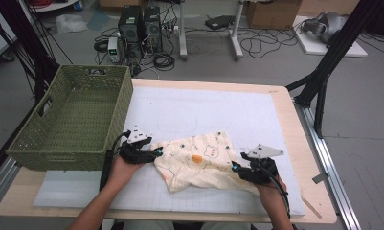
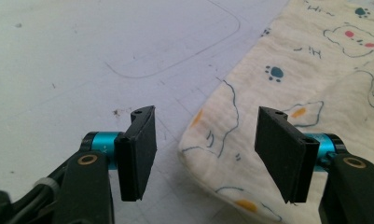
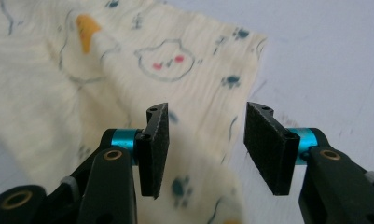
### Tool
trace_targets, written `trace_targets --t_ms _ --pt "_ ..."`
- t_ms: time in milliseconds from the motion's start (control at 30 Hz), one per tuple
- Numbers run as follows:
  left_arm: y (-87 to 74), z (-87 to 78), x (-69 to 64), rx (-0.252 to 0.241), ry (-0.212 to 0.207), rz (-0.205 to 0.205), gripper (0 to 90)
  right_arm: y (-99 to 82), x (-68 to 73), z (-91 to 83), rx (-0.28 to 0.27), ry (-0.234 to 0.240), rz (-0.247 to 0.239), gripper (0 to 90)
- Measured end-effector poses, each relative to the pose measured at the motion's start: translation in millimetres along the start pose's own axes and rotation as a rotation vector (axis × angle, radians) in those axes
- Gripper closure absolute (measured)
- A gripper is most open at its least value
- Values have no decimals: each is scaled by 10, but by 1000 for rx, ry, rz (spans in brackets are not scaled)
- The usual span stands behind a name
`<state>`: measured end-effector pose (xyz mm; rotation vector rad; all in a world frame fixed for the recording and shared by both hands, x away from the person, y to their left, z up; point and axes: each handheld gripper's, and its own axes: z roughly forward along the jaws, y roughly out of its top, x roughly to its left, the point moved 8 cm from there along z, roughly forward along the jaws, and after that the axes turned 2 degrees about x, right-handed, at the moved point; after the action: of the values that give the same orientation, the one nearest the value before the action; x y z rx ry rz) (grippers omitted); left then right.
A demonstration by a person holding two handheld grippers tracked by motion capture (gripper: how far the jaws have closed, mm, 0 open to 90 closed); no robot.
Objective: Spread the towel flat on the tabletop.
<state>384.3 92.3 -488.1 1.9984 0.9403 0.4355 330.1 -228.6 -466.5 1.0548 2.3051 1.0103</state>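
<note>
A cream cloth (image 1: 204, 160) printed with small animals and paw marks lies crumpled on the white mat (image 1: 199, 115) near the table's front. My left gripper (image 1: 157, 153) sits at the cloth's left edge. In the left gripper view its jaws stand open (image 2: 205, 154), with a rounded corner of the cloth (image 2: 287, 84) lying between and beyond them, untouched by the pads. My right gripper (image 1: 235, 167) is at the cloth's right edge. In the right gripper view (image 3: 205, 149) its jaws stand apart over the cloth (image 3: 82, 84), gripping nothing.
A green woven basket (image 1: 72, 120) stands on the table's left side, next to my left hand. The wooden table edge (image 1: 295, 124) runs to the right of the mat. Computers and cables lie on the floor behind the table.
</note>
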Motion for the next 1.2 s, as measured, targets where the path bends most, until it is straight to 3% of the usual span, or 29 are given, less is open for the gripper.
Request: trace_targets --t_ms 100,233,333,500,567,633,700,767,900,1000,1067,1200 --pt "-19 -28 15 -3 -8 -16 386 149 -73 154 -29 -2 24 477" --pt "-18 -35 31 -16 -19 -35 382 254 -154 474 26 -10 -2 446" --pt "-12 -35 33 -23 -24 -37 377 275 -172 685 66 9 -13 387" --pt "-6 -46 50 -32 -23 -47 375 371 -175 967 76 40 2 365" --pt "-4 -53 60 -35 -22 -52 375 406 -175 1010 85 63 6 491" --pt "-3 -59 64 -38 -17 -54 375 448 -177 1020 92 80 -16 740" --pt "0 -64 64 -42 -20 -58 375 470 -180 1035 103 80 -21 860" --pt "-4 -76 71 -38 -17 -56 375 474 -284 1033 118 -10 -35 870" --pt "-12 -76 71 -38 -16 -59 376 414 -582 959 131 -197 22 868" --pt "-22 -68 70 -31 -14 -60 376 383 -726 873 126 -281 67 789" --pt "-24 -61 65 -31 -18 -60 377 385 -743 840 106 -262 103 714" --pt "-20 -43 34 -32 -40 -65 412 381 -722 726 51 -234 129 585"
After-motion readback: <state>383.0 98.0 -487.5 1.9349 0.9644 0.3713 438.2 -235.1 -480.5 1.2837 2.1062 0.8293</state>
